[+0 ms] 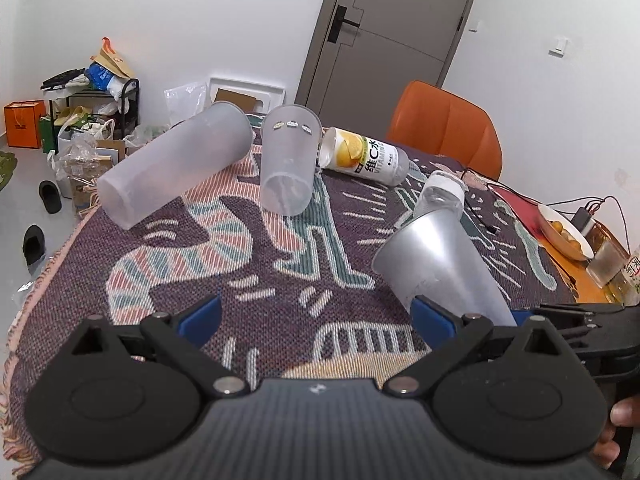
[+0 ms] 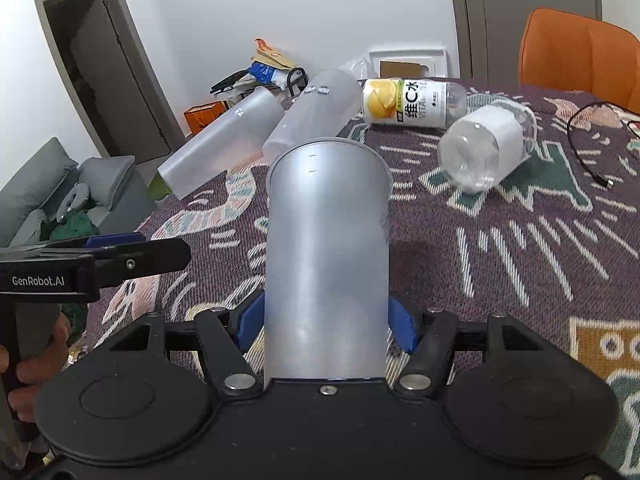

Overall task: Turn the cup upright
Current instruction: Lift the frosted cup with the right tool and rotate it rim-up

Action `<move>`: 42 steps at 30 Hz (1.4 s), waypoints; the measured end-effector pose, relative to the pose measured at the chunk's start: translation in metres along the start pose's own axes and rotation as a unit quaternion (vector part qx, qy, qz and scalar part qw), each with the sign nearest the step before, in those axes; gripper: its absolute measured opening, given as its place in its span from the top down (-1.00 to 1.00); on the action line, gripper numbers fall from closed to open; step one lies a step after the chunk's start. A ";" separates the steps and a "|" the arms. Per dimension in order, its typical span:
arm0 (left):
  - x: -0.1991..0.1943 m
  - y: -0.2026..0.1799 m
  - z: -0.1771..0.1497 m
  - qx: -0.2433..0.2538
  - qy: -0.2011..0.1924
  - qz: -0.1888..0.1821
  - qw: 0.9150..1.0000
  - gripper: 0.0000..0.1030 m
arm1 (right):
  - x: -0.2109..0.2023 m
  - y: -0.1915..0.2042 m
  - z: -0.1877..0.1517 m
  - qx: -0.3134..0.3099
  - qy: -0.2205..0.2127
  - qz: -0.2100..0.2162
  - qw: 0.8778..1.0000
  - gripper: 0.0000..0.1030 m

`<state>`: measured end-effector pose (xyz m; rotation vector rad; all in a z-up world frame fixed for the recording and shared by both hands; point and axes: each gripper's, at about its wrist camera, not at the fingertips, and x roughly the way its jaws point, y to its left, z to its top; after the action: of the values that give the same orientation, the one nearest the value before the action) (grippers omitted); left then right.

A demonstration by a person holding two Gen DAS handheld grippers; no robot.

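Clamped on the frosted cup (image 2: 328,248), my right claw (image 2: 326,322) has a blue pad pressed to each side of the cup's wall, near the end closest to my wrist. The cup lies lengthwise along the fingers and runs out toward twelve o'clock in the right wrist view, its far end a round closed face; it looks lifted clear of the patterned tablecloth (image 2: 500,264), though I cannot be sure of the gap. From the left wrist view the same cup (image 1: 436,264) slants in at about three o'clock, the far end up and to the left.

My left claw (image 1: 316,316) is spread wide with nothing between its blue pads, hovering over the cloth (image 1: 256,264). In the right wrist view it shows at nine o'clock, well apart from the cup.

Toward twelve o'clock in the right wrist view, two more frosted cups lie on their sides: one long cup (image 2: 224,148) at eleven, and a second cup (image 2: 316,116) just beside it. Behind them lies a vitamin drink bottle (image 2: 412,102) with a lemon label, and at one o'clock a clear water bottle (image 2: 488,144) with a white label, also on its side. A black cable (image 2: 588,148) trails at two o'clock, and an orange chair (image 2: 576,52) stands beyond the table's far edge.
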<state>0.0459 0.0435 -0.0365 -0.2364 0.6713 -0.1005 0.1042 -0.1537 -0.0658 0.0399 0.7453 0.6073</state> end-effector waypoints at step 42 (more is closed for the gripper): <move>0.060 -0.057 0.019 -0.077 0.075 -0.064 0.992 -0.96 | -0.057 -0.076 -0.026 0.083 -0.084 -0.035 0.992 -0.91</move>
<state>0.1042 -0.0184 -0.0441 -0.4238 0.8143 -0.1920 0.0927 -0.2512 -0.0681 0.2151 0.6300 0.4687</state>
